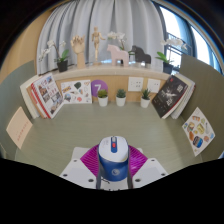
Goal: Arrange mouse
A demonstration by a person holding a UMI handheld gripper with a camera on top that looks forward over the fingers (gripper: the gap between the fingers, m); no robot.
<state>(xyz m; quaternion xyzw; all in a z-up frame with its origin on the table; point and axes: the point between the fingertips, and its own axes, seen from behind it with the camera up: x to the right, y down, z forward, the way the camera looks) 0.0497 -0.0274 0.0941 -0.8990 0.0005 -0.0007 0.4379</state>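
Observation:
A blue and white computer mouse (pixel 111 160) with a red scroll wheel sits between my gripper's (pixel 111 165) two fingers. The magenta pads (pixel 92 158) press against it on both sides. The gripper is shut on the mouse and holds it above the grey-green table (pixel 90 125). The mouse's rear end is hidden by the gripper body.
Picture books (pixel 45 94) and cards lean against a low wall around the table. Three small potted plants (pixel 122 97) stand at the back. Wooden figures and animal toys (pixel 118 52) line the shelf behind. A card (pixel 198 130) leans at the right, another (pixel 19 128) at the left.

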